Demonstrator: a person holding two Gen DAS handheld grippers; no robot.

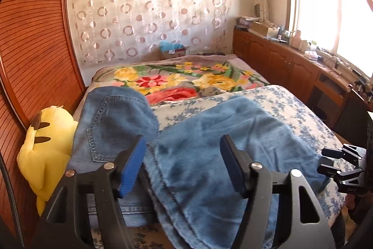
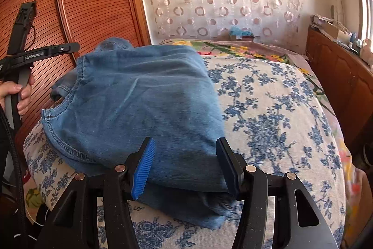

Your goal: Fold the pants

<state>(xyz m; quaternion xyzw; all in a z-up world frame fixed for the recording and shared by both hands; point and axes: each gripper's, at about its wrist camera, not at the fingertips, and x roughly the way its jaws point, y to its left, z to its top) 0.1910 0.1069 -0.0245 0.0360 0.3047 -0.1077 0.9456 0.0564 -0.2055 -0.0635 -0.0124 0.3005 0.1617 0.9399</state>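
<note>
On the near end of the bed (image 2: 268, 109), over the blue-flowered cover, we list one pair of denim pants (image 2: 144, 97), already doubled into a thick bundle: stitched hem toward the left edge, back pocket showing at the far left side in the left wrist view, layers stacked unevenly. Beside it at the bed's left edge, one yellow plush toy (image 1: 46, 151); beyond, toward the far end, a bright floral blanket (image 1: 177, 78). Left gripper (image 1: 181, 162): fingers spread wide, nothing pinched, denim lying below and between them without touching the pads. Right gripper (image 2: 185, 165): fingers set moderately apart, straddling the near corner of the bundle; the pads do not appear to press on the cloth, so we count it as released. A hand (image 2: 16, 95) holds the left tool's handle at the left of the right wrist view. Step in hand, as we judge it: a fold just laid down, both tools let go. Next move, in our estimate, calls for fresh grips on one end of the bundle, both layers taken together, and a carry across to halve it again, keeping the edges aligned.
</note>
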